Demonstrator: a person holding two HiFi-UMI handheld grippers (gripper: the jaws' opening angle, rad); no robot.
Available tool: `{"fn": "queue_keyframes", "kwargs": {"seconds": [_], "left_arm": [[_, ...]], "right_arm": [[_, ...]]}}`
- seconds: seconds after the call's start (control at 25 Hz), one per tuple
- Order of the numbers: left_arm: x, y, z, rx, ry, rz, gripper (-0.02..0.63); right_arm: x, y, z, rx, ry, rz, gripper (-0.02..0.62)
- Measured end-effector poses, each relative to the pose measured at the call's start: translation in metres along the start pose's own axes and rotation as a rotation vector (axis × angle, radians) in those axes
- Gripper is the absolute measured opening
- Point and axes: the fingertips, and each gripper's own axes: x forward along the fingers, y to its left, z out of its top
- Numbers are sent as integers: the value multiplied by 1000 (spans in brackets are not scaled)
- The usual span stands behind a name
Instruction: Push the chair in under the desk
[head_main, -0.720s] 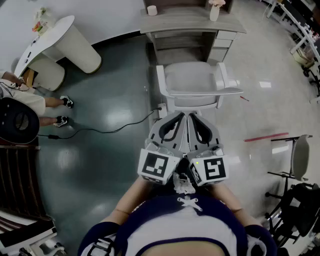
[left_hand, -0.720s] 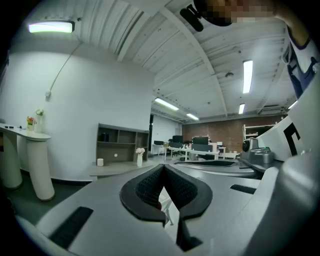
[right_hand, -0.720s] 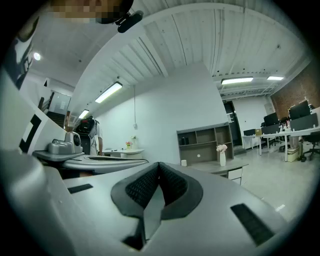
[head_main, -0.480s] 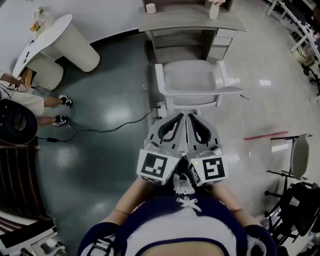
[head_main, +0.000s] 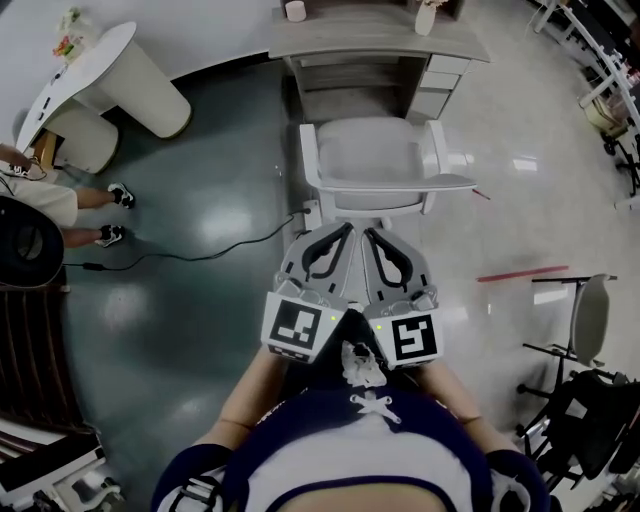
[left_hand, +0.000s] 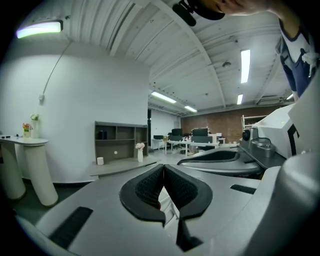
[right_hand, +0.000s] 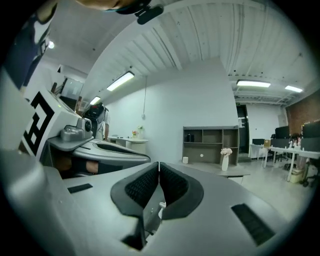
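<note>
Head view puts the chair (head_main: 372, 160) at 12 o'clock from you, with its seat facing the desk (head_main: 380, 48) farther along the same line. The seat is near the desk opening but, as I judge, not yet under the top. Your left gripper (head_main: 345, 230) and right gripper (head_main: 368, 234) sit side by side, both with jaws closed on nothing. Their tips are just at the back rail (head_main: 390, 188); I cannot tell if they touch it.

Several things could go wrong from here. Closed tips are narrow, so on that curved rail they can slide off if you push too high or at an angle. Both tips are close together near the middle, so an uneven push can turn the chair, and then the armrest (head_main: 447, 155) at 1 o'clock may hit the drawers (head_main: 437, 88). A cable (head_main: 200, 252) comes from 9 o'clock toward the chair's base and could catch under it. A hard bump could also shake the vase (head_main: 426, 18) on the desk.
</note>
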Motion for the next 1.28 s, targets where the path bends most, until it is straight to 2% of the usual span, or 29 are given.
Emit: {"fn": "queue_keyframes", "kwargs": {"seconds": [0.12,0.2,0.36,0.52,0.64,0.76,0.92,1.12,1.28], "left_arm": [[8,-2,-5,-5,12,18,8],[14,-3,-10,2,24,26,8],[26,-8,-21,40,59,32,8],[33,-7,-34,16,97,32,9],[41,-3,-43,29,121,25,11],[51,-1,-52,51,152,5,48],[65,4,-66,96,210,-17,66],[86,10,-87,196,302,-61,100],[101,18,-101,210,345,-90,112]], "right_arm": [[-1,-5,-12,-108,50,28,11],[0,-8,-22,-130,84,44,11],[2,-17,-40,-145,134,62,11],[5,-20,-55,-149,172,75,11],[11,-22,-66,-153,205,84,11],[18,-26,-78,-159,235,89,11],[28,-36,-91,-173,281,84,11],[45,-50,-107,-191,337,83,12],[59,-56,-124,-161,389,95,12]]}}
